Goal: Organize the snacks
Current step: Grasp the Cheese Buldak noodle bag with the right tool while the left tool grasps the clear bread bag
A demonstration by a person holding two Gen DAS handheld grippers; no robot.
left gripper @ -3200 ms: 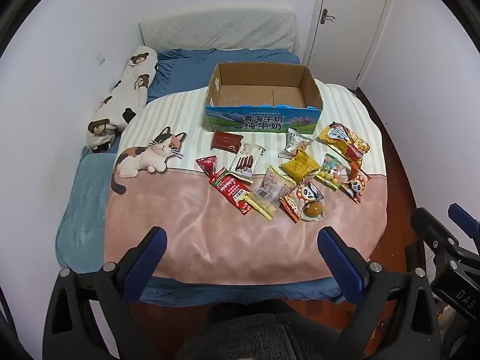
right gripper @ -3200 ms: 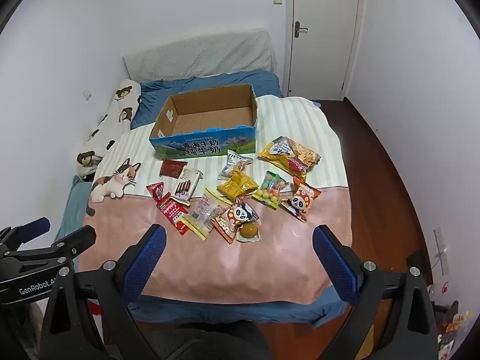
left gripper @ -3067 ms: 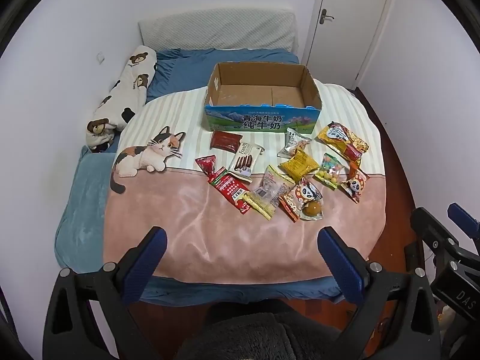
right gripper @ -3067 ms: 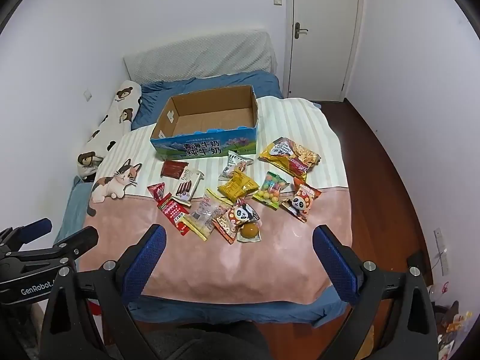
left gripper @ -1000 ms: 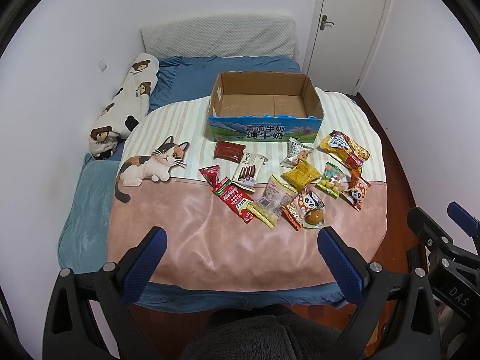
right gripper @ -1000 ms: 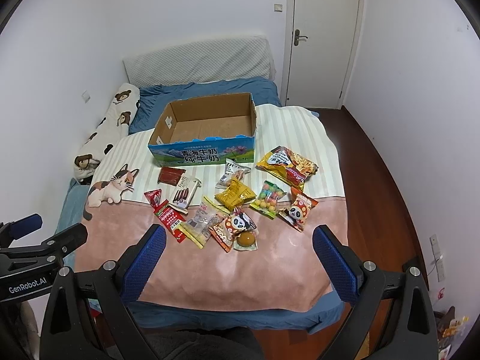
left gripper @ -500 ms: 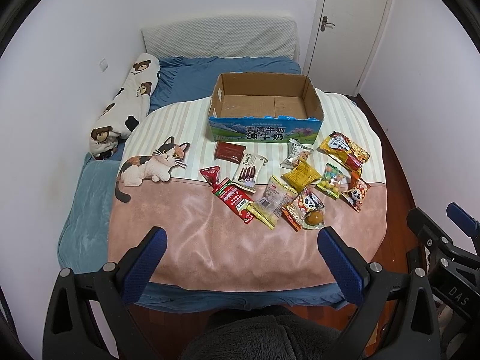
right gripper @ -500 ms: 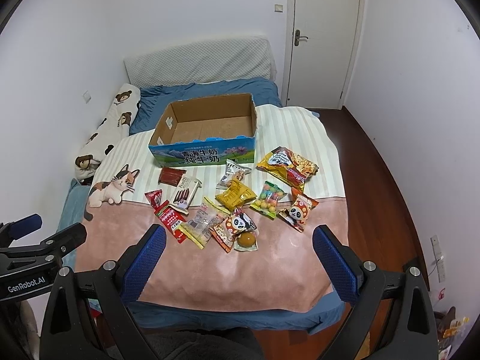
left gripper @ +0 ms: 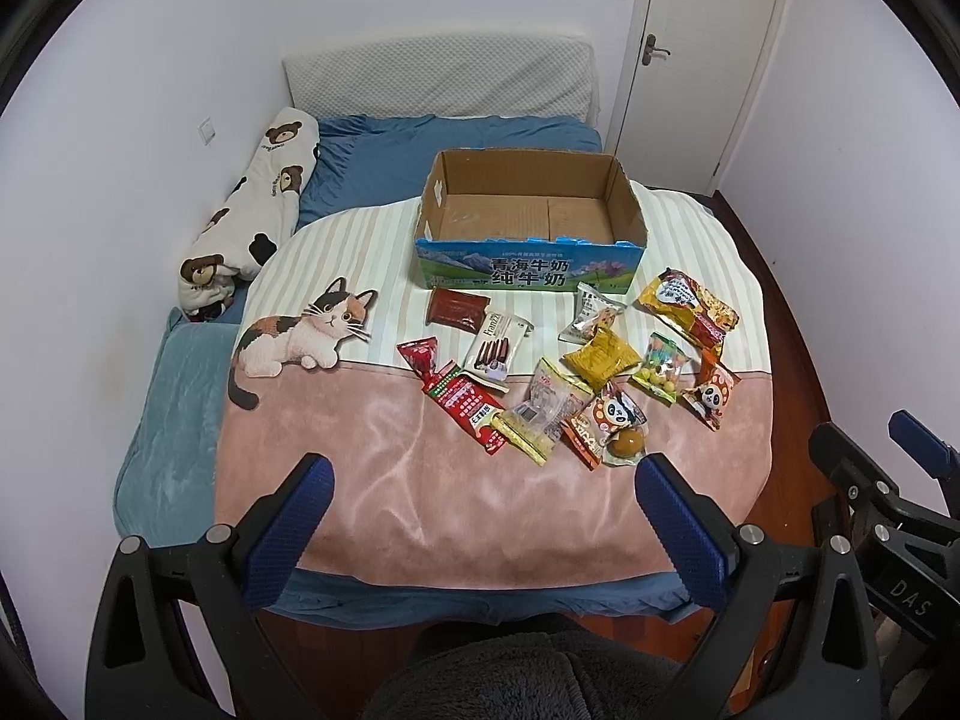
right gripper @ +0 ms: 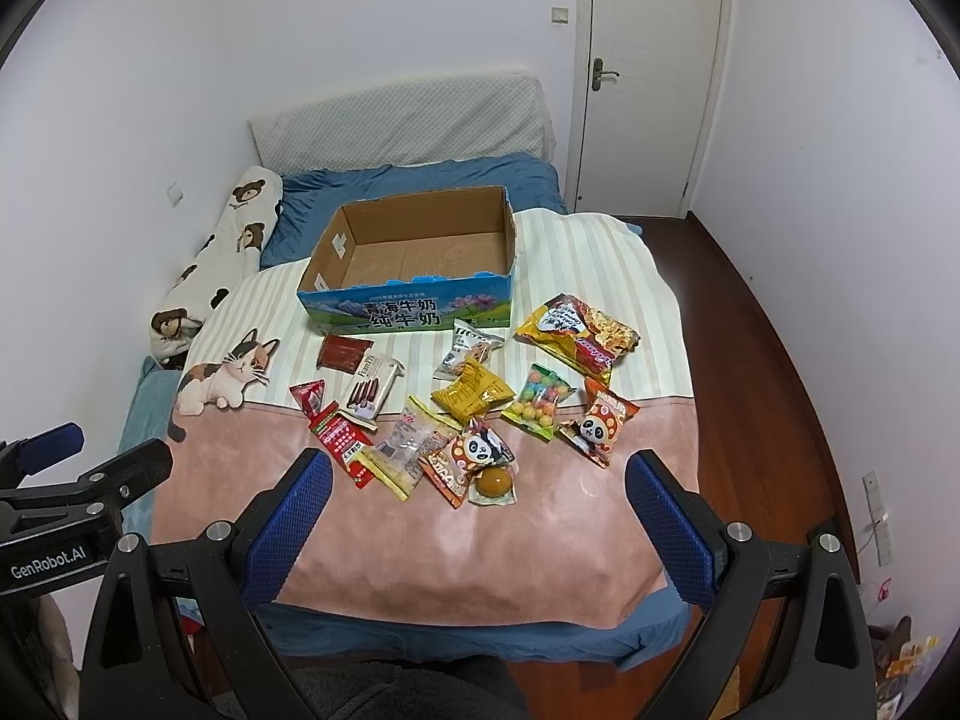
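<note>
Both tongs, left (left gripper: pixel 480 516) and right (right gripper: pixel 477 510), spread wide, empty, well short of snacks (right gripper: pixel 474 402) scattered on bed (right gripper: pixel 540 540) before empty box (right gripper: pixel 414 258). Risk: overlapped slick wrappers, so double-grab or slip likely.

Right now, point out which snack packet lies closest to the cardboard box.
The dark red flat packet, lying just below the cardboard box front wall near its left end; the other packets sit farther down the blanket.
</note>
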